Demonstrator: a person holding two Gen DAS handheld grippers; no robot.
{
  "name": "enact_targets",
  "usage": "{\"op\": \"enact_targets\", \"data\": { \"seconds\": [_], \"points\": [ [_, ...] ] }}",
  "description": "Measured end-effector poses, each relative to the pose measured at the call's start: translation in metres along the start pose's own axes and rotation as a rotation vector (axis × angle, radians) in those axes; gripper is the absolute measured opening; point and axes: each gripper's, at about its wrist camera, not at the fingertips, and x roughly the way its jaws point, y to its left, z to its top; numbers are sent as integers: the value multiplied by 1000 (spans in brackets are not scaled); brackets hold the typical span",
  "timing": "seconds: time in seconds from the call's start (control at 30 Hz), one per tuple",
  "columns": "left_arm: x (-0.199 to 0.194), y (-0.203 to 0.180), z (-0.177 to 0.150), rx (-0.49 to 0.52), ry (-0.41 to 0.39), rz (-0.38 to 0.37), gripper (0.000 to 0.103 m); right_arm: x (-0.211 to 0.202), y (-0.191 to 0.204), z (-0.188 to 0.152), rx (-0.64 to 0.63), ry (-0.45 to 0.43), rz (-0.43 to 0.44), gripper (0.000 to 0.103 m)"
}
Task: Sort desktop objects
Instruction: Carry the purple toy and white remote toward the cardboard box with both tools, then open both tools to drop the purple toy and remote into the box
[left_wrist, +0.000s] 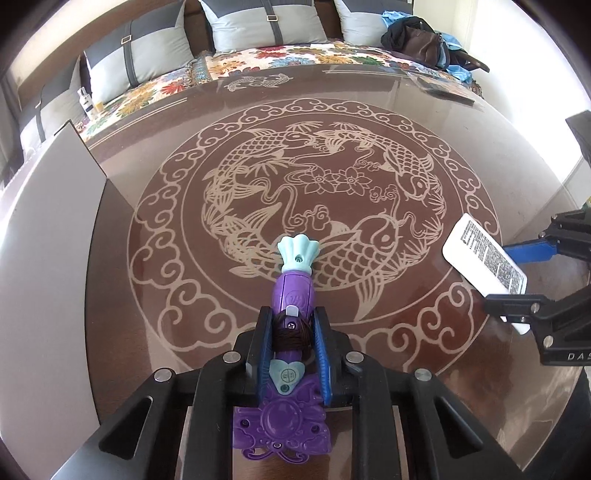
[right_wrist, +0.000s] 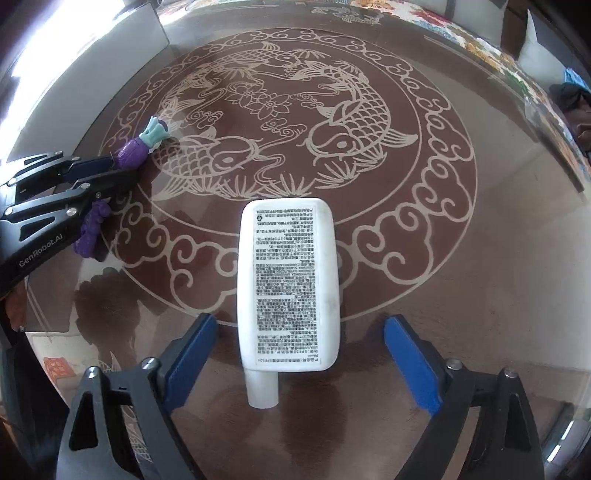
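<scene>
so sorting looks like it's only getting started, as far as i can tell. the left gripper (left_wrist: 291, 336) is clamped shut on the purple toy (left_wrist: 291, 295), blue pads squeezing its middle, the mint fan-shaped end pointing out over the fish pattern of the table (left_wrist: 369, 110). whether the toy is lifted clear of the glass or just resting on it, i can't tell from either view.

the right gripper (right_wrist: 301, 354) is apart. the white bottle (right_wrist: 288, 280) lies flat on the table between its blue fingers (right_wrist: 192, 354), cap end toward the camera, with a visible gap on both sides, so nothing is gripped there yet. my guess is that's the next pick.

no obvious bin or tray shows up, so where things are meant to end up is unclear. there's a pale flat board (left_wrist: 55, 221) along the left side of the table, could be the drop spot, can't say.

room-wise it's pretty good: the middle of the table is wide open. the two grippers sit fairly near each other, so that's the main thing to watch. the far edge runs right along a sofa (left_wrist: 258, 59) with cushions, and some flat packets (left_wrist: 443, 86) lie near the far right corner.
</scene>
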Motion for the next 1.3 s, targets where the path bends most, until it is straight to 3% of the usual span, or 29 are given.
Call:
{"op": "enact_targets", "data": {
  "seconds": [0.03, 0.3, 0.47, 0.6, 0.73, 0.9, 1.07, 1.17, 1.23, 1.3],
  "points": [
    [-3, 0, -3, -11, -14, -10, 20, -3, 1, 1, -13, 1, -13, 52],
    [-67, 7, -34, -86, -216, -52, 20, -39, 13, -7, -86, -78, -2, 52],
    [-126, 25, -46, -175, -350, -69, 20, -76, 40, 3, -129, -166, 21, 52],
    [-185, 61, -57, -276, -452, -92, 20, -106, 85, 30, -172, -258, 64, 52],
    [-235, 114, -71, -333, -491, -29, 20, -139, 144, 59, -238, -342, 143, 52],
    [-258, 192, -109, -433, -439, 117, 20, -155, 245, 89, -340, -393, 257, 52],
    [-220, 255, -156, -552, -255, 185, 20, -131, 350, 102, -470, -360, 295, 52],
    [-184, 271, -177, -613, -121, 213, 23, -92, 387, 104, -515, -288, 273, 52],
    [-172, 274, -187, -642, -94, 211, 37, -64, 396, 105, -504, -226, 262, 53],
    [-170, 273, -194, -670, -117, 187, 82, -43, 394, 107, -478, -184, 240, 65]
  ]
}}
